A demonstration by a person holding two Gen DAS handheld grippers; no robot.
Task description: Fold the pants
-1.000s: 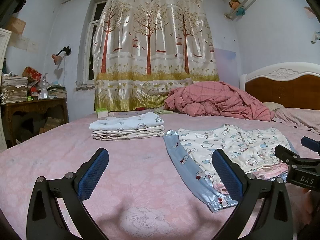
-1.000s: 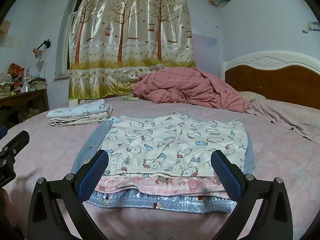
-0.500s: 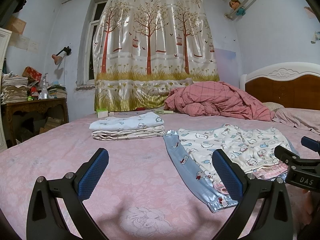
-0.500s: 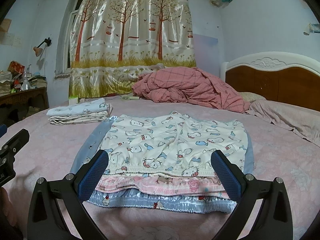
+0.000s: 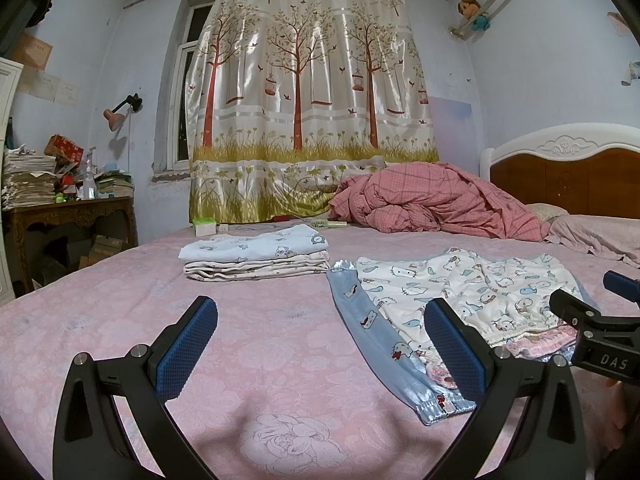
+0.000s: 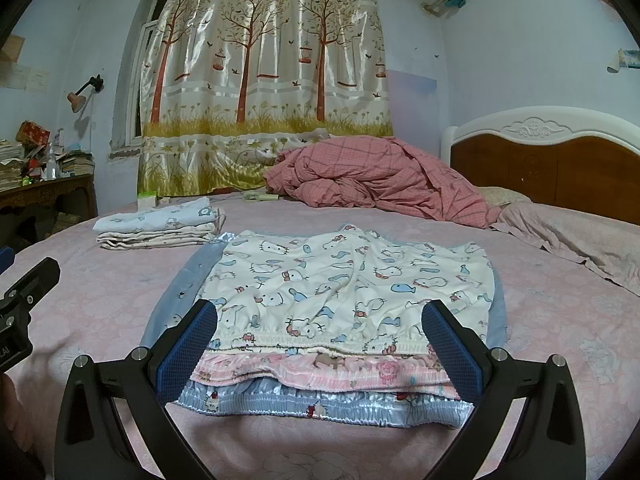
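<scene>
right hand-held gripper (image 6: 320, 348) edged slightly closer to pants stack (image 6: 344, 280), view a bit lower, nothing else shifted

We see soft matt cotton-like cloth on the white printed pants (image 6: 340, 284), glossy satin on the blue pair (image 6: 320, 404) beneath, a matt embossed pink bedsheet (image 5: 260, 352), a shiny satin curtain (image 5: 312, 112), a polished wooden headboard (image 6: 540, 176), and textured blue pads (image 5: 186, 350) on matt black plastic
</scene>
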